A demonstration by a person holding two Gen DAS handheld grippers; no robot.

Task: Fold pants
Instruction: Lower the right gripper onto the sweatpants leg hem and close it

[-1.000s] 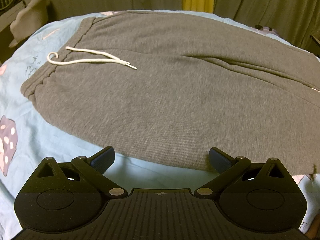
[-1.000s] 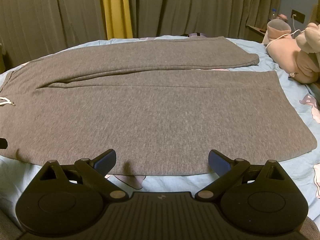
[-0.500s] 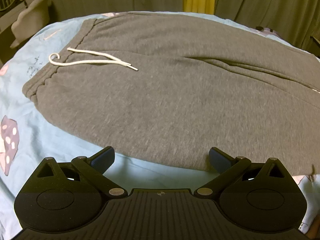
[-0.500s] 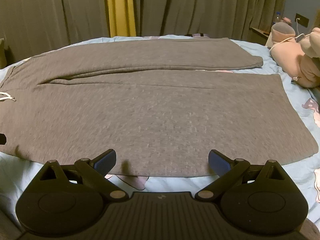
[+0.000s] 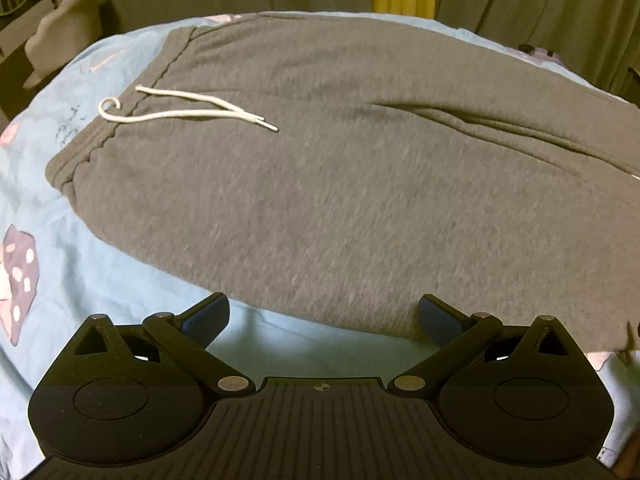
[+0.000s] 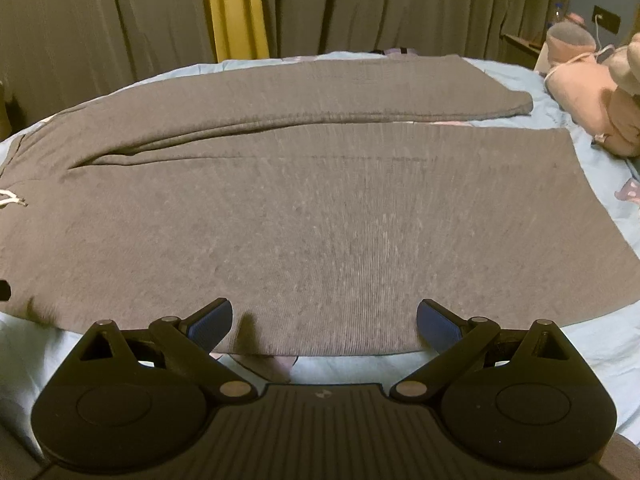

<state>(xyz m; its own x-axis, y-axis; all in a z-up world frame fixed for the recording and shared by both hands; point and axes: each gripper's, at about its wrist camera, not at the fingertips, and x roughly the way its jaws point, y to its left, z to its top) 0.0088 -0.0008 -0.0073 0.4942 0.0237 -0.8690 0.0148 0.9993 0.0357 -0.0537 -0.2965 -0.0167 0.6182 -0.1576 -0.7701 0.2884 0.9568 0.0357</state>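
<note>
Grey sweatpants (image 5: 340,168) lie flat on a light blue bed sheet (image 5: 52,208), waistband at the left with a white drawstring (image 5: 184,110) on top. In the right wrist view the two legs (image 6: 340,208) stretch to the right, the far leg slightly apart from the near one. My left gripper (image 5: 322,318) is open and empty, just above the near edge of the pants by the hip. My right gripper (image 6: 324,320) is open and empty, over the near edge of the near leg.
Pink plush toys (image 6: 592,88) lie at the bed's right end. Dark curtains with a yellow strip (image 6: 236,8) hang behind the bed. A grey cushion-like shape (image 5: 64,28) stands off the bed's left. The sheet has printed patches (image 5: 20,276).
Both grippers have crept slightly forward toward the near edge of the pants. The pants have not moved and both grippers stay open.
</note>
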